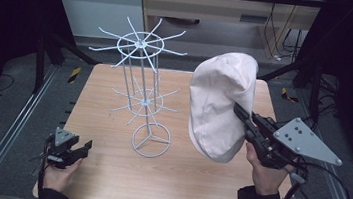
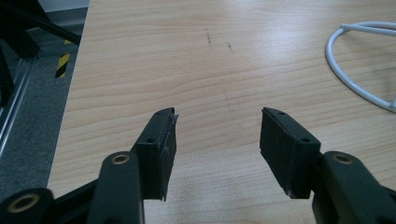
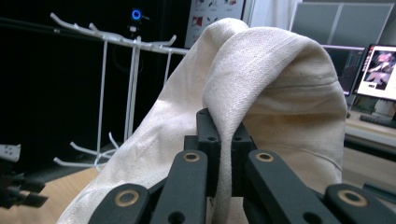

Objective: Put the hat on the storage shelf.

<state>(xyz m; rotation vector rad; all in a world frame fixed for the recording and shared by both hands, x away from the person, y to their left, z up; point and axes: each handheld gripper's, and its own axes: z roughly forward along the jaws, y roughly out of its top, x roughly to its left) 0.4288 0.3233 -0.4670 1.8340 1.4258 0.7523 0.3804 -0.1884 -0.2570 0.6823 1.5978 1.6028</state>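
A pale cream cloth hat hangs in the air over the right half of the wooden table, with my right gripper shut on a fold of its fabric. In the right gripper view the jaws pinch the cloth hat between them at the right gripper. A white wire rack with two tiers of hooks stands on its ring base left of the hat. My left gripper rests low at the table's front left, open and holding nothing; its fingers stand wide apart above bare wood.
The rack's ring base curves into the left gripper view at the right. Black frame bars and metal rails flank the table. A monitor shows in the background of the right gripper view.
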